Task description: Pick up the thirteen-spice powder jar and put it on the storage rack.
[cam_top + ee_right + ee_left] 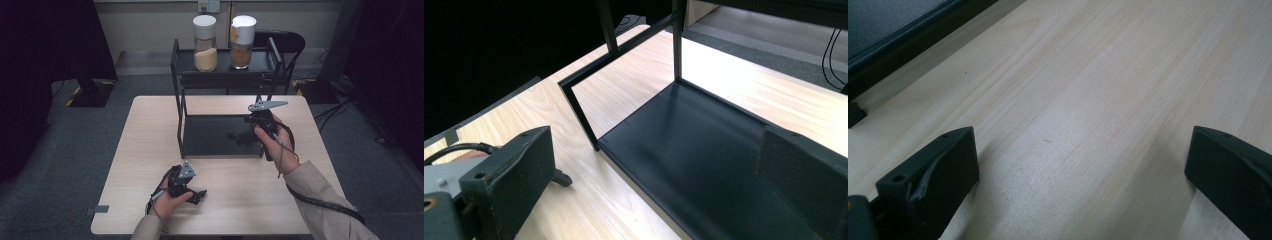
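Right gripper [243, 135] over rack [220, 135] — open.

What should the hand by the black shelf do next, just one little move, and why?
Probably lift the right tool up toward the darker jar on the top shelf. Its jaws stand wide open with nothing between them, and they sit low over the bare bottom shelf, where there is nothing to grab. The two jars are the only things to pick up, and that one is nearer.

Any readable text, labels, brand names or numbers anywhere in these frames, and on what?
None can be read.
Right jar: a small orange patch near its white lid, maybe a label, too blurred to read.
Left jar, black rack, both grippers: no lettering visible.
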The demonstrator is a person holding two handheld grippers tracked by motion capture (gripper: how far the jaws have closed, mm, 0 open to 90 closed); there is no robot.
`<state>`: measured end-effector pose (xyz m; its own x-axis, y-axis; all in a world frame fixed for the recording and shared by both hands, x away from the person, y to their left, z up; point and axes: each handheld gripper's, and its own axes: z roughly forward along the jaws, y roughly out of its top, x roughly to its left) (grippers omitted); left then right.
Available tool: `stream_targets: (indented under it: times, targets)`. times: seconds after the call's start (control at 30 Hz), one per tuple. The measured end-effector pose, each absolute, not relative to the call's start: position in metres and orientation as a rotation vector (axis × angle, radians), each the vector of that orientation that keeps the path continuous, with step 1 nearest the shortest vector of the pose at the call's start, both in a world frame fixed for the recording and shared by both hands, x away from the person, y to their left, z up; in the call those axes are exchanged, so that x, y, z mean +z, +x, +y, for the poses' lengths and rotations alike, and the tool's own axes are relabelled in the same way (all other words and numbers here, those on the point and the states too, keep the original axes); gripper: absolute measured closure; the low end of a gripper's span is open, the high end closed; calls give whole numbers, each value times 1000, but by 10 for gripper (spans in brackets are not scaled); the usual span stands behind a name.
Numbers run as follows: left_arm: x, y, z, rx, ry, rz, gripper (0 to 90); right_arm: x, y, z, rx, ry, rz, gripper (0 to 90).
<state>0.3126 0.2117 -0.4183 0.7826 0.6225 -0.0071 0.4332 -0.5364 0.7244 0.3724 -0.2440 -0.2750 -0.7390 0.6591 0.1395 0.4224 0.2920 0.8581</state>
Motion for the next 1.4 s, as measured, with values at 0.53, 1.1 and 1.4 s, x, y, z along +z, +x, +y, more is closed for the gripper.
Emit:
stream_targets:
  times: [0.53,1.1,1.4]
  targets:
    - [-418,313,212,325,2221,779,0,-303,367,-250,1394,1025,2359,12]
    - [-418,313,212,325,2222,779,0,-339,357,-263,1370,1078,2397,11]
    - [-418,313,212,325,2222,779,0,-355,351,-271,1337,1097,2412,11]
